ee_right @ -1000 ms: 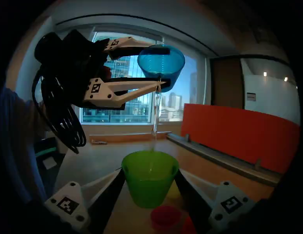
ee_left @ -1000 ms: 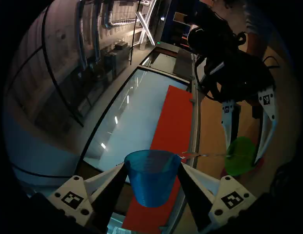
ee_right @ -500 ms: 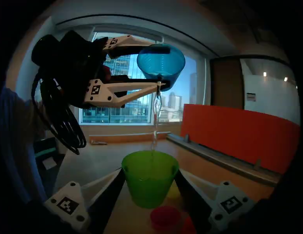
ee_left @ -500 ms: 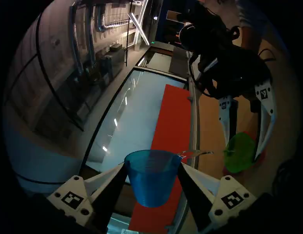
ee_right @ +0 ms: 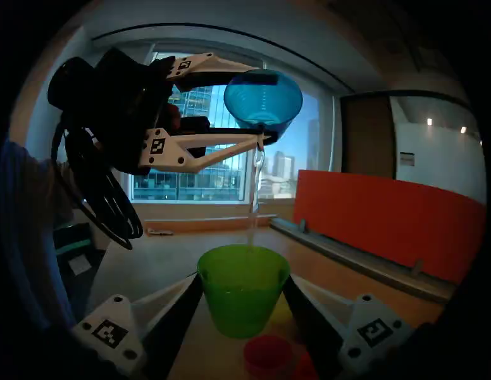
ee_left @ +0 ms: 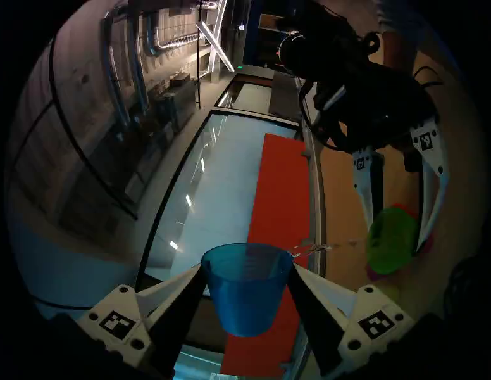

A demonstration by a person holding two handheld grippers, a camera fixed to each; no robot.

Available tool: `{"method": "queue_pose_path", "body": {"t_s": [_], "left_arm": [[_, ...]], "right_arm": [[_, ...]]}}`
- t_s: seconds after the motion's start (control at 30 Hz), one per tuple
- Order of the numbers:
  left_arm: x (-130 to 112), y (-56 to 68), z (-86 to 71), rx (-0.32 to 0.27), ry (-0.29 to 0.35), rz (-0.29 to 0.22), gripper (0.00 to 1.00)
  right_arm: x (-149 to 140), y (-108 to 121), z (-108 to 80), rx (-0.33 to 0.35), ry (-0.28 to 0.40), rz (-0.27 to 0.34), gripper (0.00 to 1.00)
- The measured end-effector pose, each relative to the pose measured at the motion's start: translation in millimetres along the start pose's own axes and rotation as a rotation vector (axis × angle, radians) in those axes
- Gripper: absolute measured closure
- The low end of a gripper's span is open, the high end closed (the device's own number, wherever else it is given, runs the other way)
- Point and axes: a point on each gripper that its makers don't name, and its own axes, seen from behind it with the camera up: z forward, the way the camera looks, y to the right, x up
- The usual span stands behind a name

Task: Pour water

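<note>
- Right now the water [ee_right: 253, 206] falls as a thin thread from the lip of the blue cup [ee_right: 263, 101] into the green cup [ee_right: 243, 288], which sits straight below it. The two cups are well apart, one over the other, above the table [ee_right: 150, 259].
- The blue cup is up high and tipped well over. The left gripper [ee_left: 247, 273] holds it with a finger pressed on each side of its wall.
- The green cup stands upright in the right gripper [ee_right: 243, 278], whose fingers are likewise closed against its two sides, below the rim.
- Both cups look like thin, smooth plastic, so I judge them light and fairly stiff, though the walls may give under a hard squeeze.
- The taper helps the hold. A grip on the mid-wall, under the wider rim, should wedge and not slide.
- The green cup will probably grow heavier as it fills and the blue one lighter, and a wet lip could turn slippery.
- A red cup [ee_right: 269, 356] stands on the table just below the green one, with something yellow near it that is too hidden to name.
- Farther out are an orange partition [ee_right: 385, 215] along the table's far edge and a window [ee_right: 201, 180] behind.
</note>
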Motion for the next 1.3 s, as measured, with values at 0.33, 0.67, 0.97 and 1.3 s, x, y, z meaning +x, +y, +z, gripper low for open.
{"method": "queue_pose_path", "body": {"t_s": [0.33, 0.67, 0.97, 1.3], "left_arm": [[5, -7.2, -2.3, 0.008, -0.002, 0.061, 0.14], [10, -9.1, -1.8, 0.014, -0.005, 0.116, 0.14], [16, -11.7, -1.6, 0.022, -0.001, 0.180, 0.14], [24, -9.3, -2.1, 0.026, 0.001, 0.270, 0.14]], "right_arm": [[2, 1, 0.0, -0.005, 0.005, 0.003, 0.10], [0, 4, 0.1, -0.011, 0.008, 0.008, 0.10], [1, 6, -1.6, -0.016, 0.013, 0.008, 0.10], [2, 6, -1.6, -0.018, 0.014, 0.010, 0.10]]}}
